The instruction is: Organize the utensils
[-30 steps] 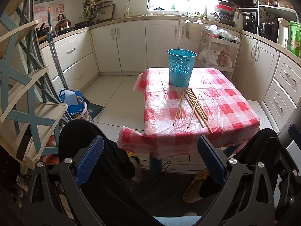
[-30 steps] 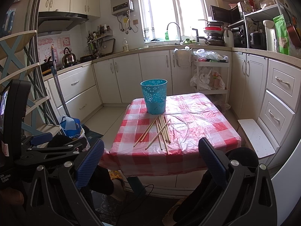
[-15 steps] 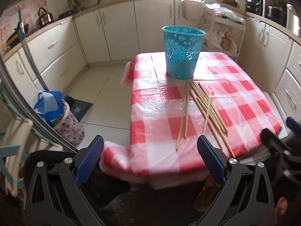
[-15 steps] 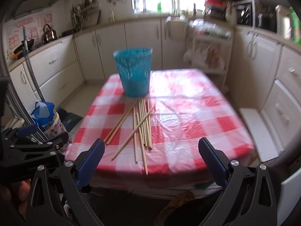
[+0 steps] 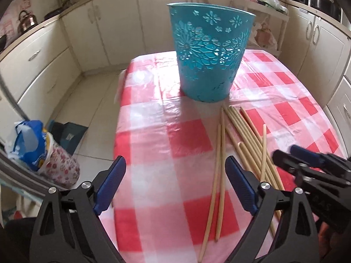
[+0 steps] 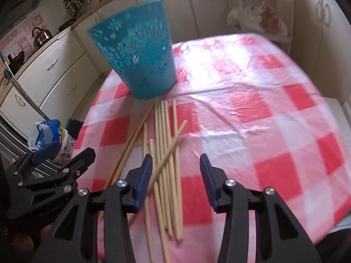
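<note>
A teal cut-out bin [image 5: 208, 50] [image 6: 138, 54] stands upright at the far side of the red-and-white checked table [image 5: 153, 135] [image 6: 263, 109]. Several long wooden chopsticks [image 5: 248, 135] [image 6: 164, 135] lie loose in front of it. My left gripper [image 5: 175, 168] hovers wide over the cloth, its jaws closing slightly, with a pair of chopsticks [image 5: 219, 175] just inside its right finger. My right gripper [image 6: 175, 164] hangs over the main bundle, jaws closing, several sticks showing between the pads but not pressed. Each gripper also shows in the other's view: right gripper [image 5: 307, 164], left gripper [image 6: 54, 168].
Cream kitchen cabinets [image 5: 43, 65] run along the back and both sides. A blue-and-floral bag [image 5: 39, 151] sits on the tiled floor left of the table. A kettle [image 5: 26, 20] is on the left counter. A white cart with bags [image 6: 258, 15] stands behind the table.
Both grippers have come forward and down from beyond the table's near edge to just above the chopsticks. The right jaws have narrowed a lot; the left only slightly.
</note>
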A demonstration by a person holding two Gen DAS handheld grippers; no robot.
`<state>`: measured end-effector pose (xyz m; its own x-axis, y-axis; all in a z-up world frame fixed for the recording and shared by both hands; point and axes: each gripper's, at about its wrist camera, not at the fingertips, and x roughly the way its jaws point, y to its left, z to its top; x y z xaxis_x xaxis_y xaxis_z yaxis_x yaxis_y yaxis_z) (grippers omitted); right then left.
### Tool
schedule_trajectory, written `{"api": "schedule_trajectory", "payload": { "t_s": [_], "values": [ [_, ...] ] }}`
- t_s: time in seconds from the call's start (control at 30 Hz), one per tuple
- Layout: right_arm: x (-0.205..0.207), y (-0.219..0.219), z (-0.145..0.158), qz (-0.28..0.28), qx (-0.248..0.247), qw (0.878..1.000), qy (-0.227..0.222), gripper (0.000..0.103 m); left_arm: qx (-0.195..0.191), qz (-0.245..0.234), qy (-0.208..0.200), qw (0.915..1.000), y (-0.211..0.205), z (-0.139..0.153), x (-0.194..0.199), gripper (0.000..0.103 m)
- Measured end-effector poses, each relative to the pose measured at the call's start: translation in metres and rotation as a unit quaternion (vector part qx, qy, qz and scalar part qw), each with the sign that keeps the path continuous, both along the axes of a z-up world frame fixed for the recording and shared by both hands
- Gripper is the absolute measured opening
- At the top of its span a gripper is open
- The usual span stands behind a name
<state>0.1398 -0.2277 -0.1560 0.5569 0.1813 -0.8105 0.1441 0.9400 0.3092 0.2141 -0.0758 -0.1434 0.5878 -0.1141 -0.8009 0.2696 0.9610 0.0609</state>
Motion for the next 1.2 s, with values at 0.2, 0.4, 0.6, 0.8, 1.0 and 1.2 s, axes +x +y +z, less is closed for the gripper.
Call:
{"api": "schedule_trajectory", "payload": {
  "t_s": [0.2, 0.4, 0.6, 0.8, 1.0, 1.2],
  "values": [
    [0.03, -0.009, -0.014, 0.021, 0.003, 1.0, 0.014, 0.012, -0.017, -0.041, 0.024, 0.9987, -0.011, -0.017, 0.011, 0.077],
    [0.037, -0.031, -0.006, 0.024, -0.011, 1.0, 0.007, 0.006, -0.024, -0.059, 0.035, 0.9973, -0.027, -0.028, 0.019, 0.068],
    [0.038, -0.056, -0.01, 0.01, 0.006, 1.0, 0.01, 0.006, -0.038, -0.066, 0.048, 0.996, -0.035, -0.036, 0.031, 0.04],
    [0.038, -0.058, -0.015, 0.004, -0.003, 1.0, 0.008, 0.006, -0.077, -0.082, 0.066, 0.9914, -0.03, -0.034, 0.038, 0.007],
    [0.036, -0.054, -0.015, 0.005, -0.012, 1.0, 0.003, 0.006, -0.111, -0.072, 0.084, 0.9877, -0.013, -0.027, 0.042, 0.002],
    [0.034, -0.048, -0.015, 0.016, -0.04, 0.999, 0.001, 0.006, -0.1, -0.067, 0.099, 0.9878, -0.008, -0.028, 0.047, 0.003]
  ]
}}
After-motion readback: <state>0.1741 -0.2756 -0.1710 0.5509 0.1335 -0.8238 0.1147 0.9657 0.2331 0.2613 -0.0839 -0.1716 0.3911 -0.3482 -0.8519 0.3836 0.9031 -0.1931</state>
